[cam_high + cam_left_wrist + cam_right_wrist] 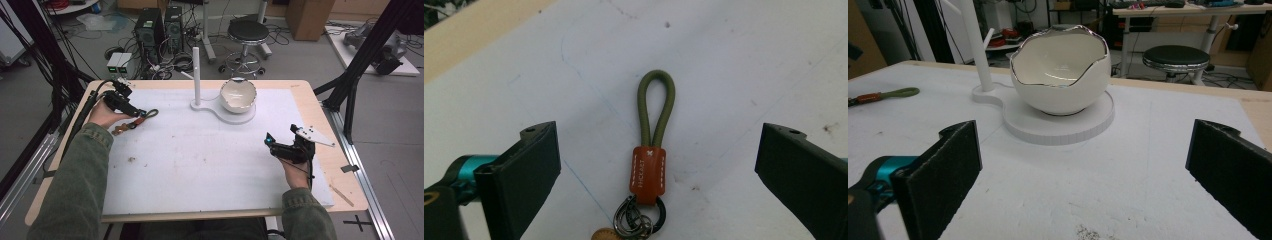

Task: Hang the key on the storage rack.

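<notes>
A key fob lies flat on the white mat (200, 165) at the left: an olive cord loop (656, 105), an orange-brown leather tab (648, 167) and metal rings (639, 220). My left gripper (141, 113) hovers right over the fob (145, 115) and is open, its jaws standing wide on either side of the tab (659, 137) without touching it. My right gripper (269, 141) rests open near the right side of the mat, facing a white eggshell-shaped bowl (1060, 75). Nothing is between its jaws (1083, 140). The fob (885, 95) also lies far left in the right gripper view.
The bowl (238, 95) sits on a white base plate (235, 118) with an upright white post (196, 75). The wooden table edge (345, 175) frames the mat. Beyond are a stool (247, 32), computer towers (150, 27) and black frame struts (360, 65).
</notes>
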